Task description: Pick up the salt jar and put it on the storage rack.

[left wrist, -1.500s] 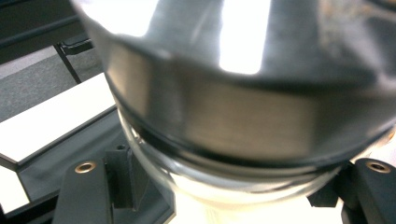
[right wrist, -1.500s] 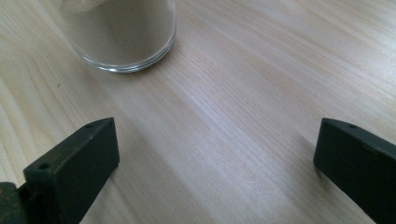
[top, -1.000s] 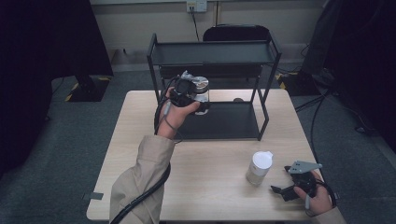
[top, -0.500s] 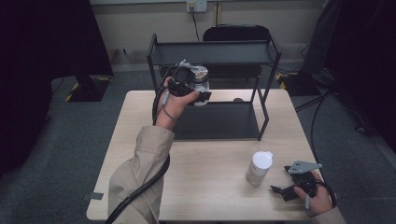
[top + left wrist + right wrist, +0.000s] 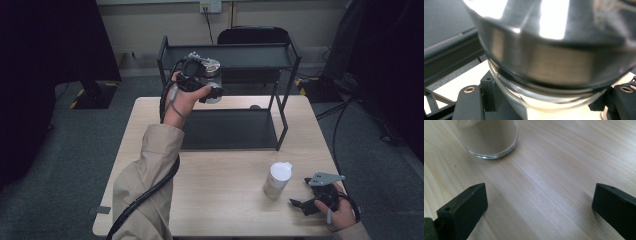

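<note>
A glass jar with a shiny metal lid (image 5: 212, 69) hangs in the air at the front left of a black two-level rack (image 5: 260, 56), about level with its top shelf. My left gripper (image 5: 206, 86) is shut on the jar; in the left gripper view the lid (image 5: 554, 55) looms large between the two black jaws. A second jar (image 5: 277, 179), with a white lid and brownish powder inside, stands on the wooden table (image 5: 220, 200) at the front right. Just right of it my right gripper (image 5: 301, 206) rests low with its jaws wide open and nothing between them; its own view shows the jar's base (image 5: 487, 140) ahead to the left.
The rack's lower shelf (image 5: 230, 131) is a dark flat tray on the back half of the table. A black chair (image 5: 255, 35) stands behind the rack. Cables trail along the left sleeve and on the floor at the right.
My left hand has lifted the metal-lidded jar upward, from in front of the lower shelf space toward the top shelf's height. The right gripper has stayed put.
</note>
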